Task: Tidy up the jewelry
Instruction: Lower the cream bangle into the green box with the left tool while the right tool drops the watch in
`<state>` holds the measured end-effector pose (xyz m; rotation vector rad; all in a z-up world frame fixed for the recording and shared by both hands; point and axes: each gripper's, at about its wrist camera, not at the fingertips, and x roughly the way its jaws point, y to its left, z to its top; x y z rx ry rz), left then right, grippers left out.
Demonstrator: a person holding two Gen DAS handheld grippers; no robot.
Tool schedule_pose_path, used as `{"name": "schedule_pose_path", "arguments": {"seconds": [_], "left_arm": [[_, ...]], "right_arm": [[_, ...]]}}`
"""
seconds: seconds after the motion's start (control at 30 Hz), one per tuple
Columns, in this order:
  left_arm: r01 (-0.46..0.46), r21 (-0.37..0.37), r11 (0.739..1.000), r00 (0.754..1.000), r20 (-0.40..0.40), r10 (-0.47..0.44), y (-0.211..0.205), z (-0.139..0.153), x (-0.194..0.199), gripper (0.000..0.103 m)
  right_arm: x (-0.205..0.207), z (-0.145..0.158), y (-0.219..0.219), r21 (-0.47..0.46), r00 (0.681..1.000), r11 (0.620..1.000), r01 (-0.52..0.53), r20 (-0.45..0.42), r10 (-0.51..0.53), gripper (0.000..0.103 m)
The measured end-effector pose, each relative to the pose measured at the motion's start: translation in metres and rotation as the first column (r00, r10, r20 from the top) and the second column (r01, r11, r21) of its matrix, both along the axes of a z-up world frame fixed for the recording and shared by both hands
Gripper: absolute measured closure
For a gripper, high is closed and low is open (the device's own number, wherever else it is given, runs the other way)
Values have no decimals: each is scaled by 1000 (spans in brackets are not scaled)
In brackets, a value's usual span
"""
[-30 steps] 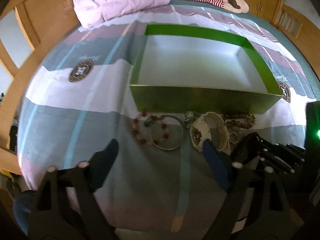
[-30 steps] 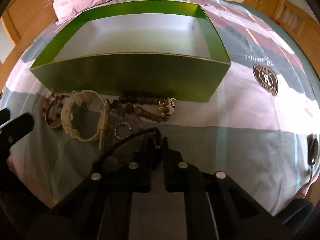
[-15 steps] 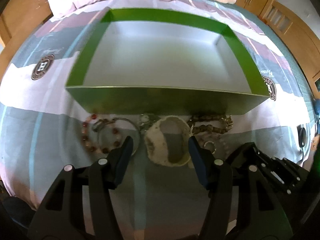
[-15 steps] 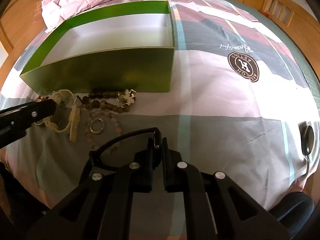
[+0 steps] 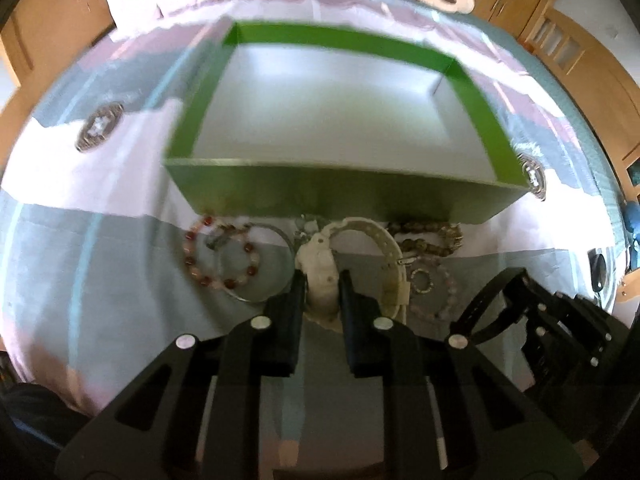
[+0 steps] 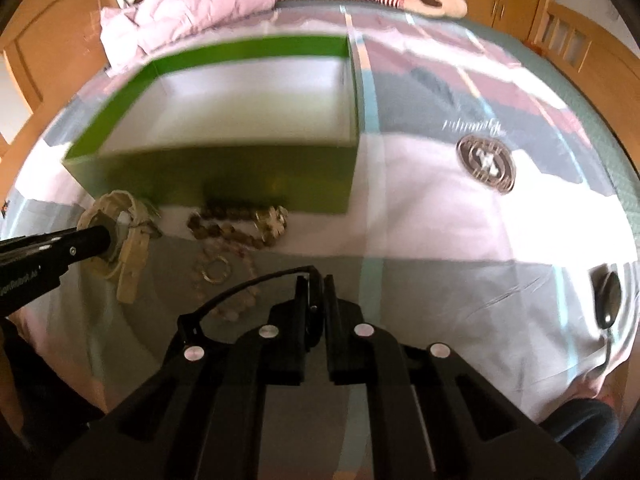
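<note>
The left gripper (image 5: 323, 280) has closed: half a second ago its fingers stood wide on both sides of the cream-white wristwatch (image 5: 320, 264), and now they press on the watch case from left and right, so the watch is gripped but it lies yet on the bedspread (image 5: 100, 264). The strap (image 5: 390, 248) curves away to the right of the fingers. Just left of the left finger are the red bead bracelet (image 5: 218, 254) and a thin metal bangle (image 5: 280, 280); to the right of the right finger lie the brown bead bracelet (image 5: 432, 236) and a pale bead bracelet with a ring (image 5: 434, 284). Directly ahead of the fingertips stands the green box (image 5: 320, 196), open, with nothing seen inside. The right gripper (image 6: 316, 292) is shut on a pair of black-framed glasses (image 6: 240, 288), the frame arcing out to the left of its fingers, and the box is ahead and left of them. I judge that the grasp on the watch is now made, so the next move is probably to lift it over the near wall into the box; the loose strap may drag the neighbouring bracelets.
</note>
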<state>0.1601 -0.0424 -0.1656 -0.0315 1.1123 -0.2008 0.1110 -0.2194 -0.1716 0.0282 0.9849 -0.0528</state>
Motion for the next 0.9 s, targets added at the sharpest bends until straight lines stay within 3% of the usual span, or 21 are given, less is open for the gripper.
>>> {"name": "schedule_pose_path", "arguments": {"seconds": [0.1, 0.27, 0.5, 0.57, 0.67, 0.73, 0.77, 0.9], "left_arm": [[-4, 13, 1000, 995, 96, 3, 6, 35, -19, 86], [-7, 7, 1000, 956, 295, 4, 12, 102, -37, 86], [-14, -31, 999, 888, 458, 26, 18, 168, -8, 86], [-9, -48, 999, 889, 457, 30, 17, 175, 17, 86], [4, -89, 996, 933, 360, 28, 14, 152, 67, 86], [-29, -92, 995, 966, 254, 52, 13, 114, 101, 86], [-41, -86, 995, 974, 221, 59, 12, 97, 110, 86], [-56, -43, 997, 993, 101, 61, 5, 38, 136, 86]], "right_arm": [[-13, 38, -4, -27, 995, 1000, 11, 104, -8, 95], [-26, 114, -6, -1, 948, 1000, 5, 317, -5, 95], [38, 186, -6, 21, 874, 1000, -2, 486, -8, 95], [74, 181, -7, 48, 898, 999, -17, 440, -5, 95], [126, 145, -1, 46, 951, 999, -3, 310, -11, 95], [147, 108, 4, 64, 980, 998, -1, 198, -12, 95], [158, 86, 7, 59, 991, 998, 3, 135, -11, 95], [173, 33, 17, 2, 1000, 1000, 13, 24, -13, 95]]}}
